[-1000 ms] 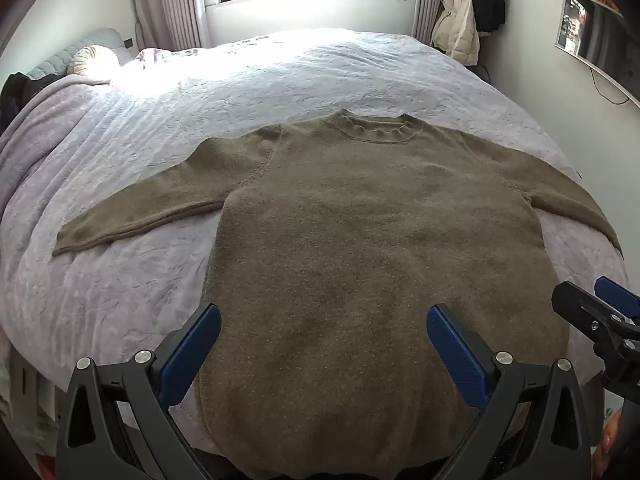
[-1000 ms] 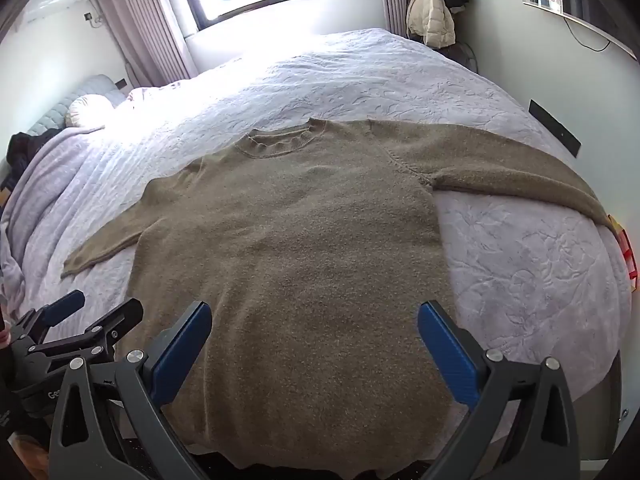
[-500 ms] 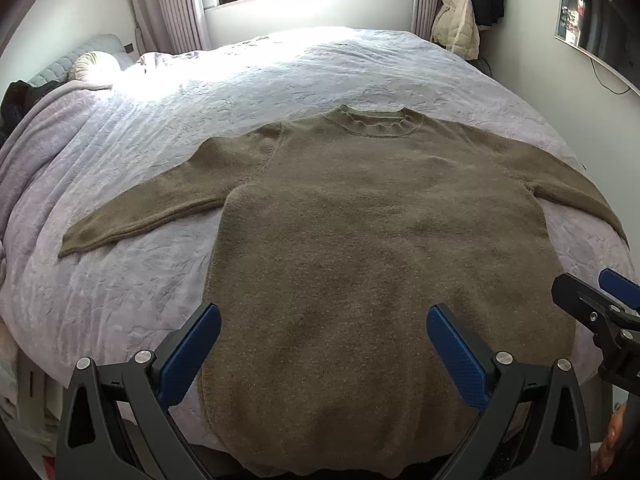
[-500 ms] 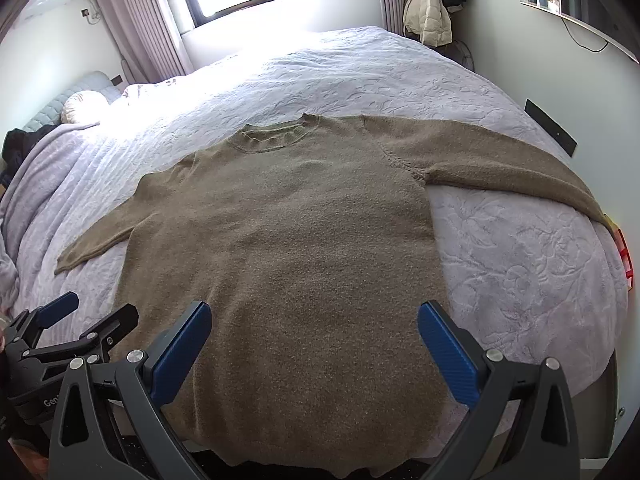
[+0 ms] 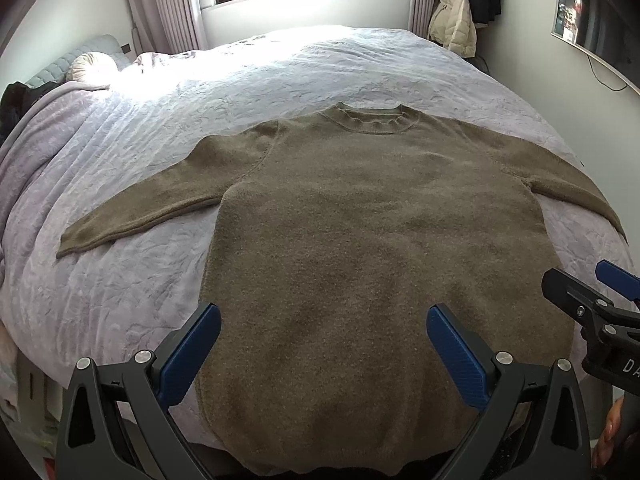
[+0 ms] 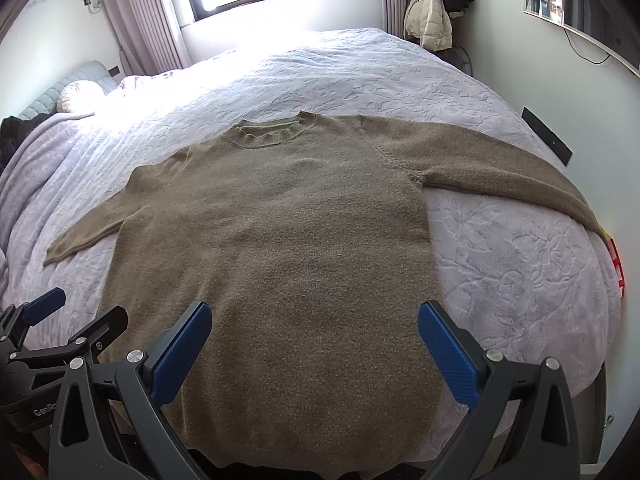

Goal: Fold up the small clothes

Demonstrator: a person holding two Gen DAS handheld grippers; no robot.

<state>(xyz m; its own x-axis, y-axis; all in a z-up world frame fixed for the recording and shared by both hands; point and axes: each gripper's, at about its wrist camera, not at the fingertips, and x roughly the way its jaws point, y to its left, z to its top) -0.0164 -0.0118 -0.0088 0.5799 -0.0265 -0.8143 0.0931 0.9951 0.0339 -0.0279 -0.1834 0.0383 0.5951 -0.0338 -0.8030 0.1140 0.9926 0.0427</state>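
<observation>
An olive-brown knit sweater (image 5: 372, 248) (image 6: 276, 248) lies flat and face up on the bed, collar toward the window, both sleeves spread out sideways. Its hem hangs over the near bed edge. My left gripper (image 5: 324, 344) hovers above the lower part of the sweater, blue-padded fingers wide open and holding nothing. My right gripper (image 6: 314, 340) hovers beside it over the same lower part, also open and holding nothing. Each gripper shows at the edge of the other's view: the right gripper (image 5: 588, 292) and the left gripper (image 6: 76, 316).
The bed (image 5: 120, 280) has a pale lilac quilted cover (image 6: 520, 280) and a pillow (image 5: 92, 70) at far left. Curtains and a window are behind; jackets (image 5: 460, 24) hang at the back right. A wall screen (image 5: 592, 28) is on the right wall, close to the bed.
Both grippers have drawn back and risen slightly, so the sweater sits a little lower and smaller in view. Fingers stay open; the sweater has not moved.
</observation>
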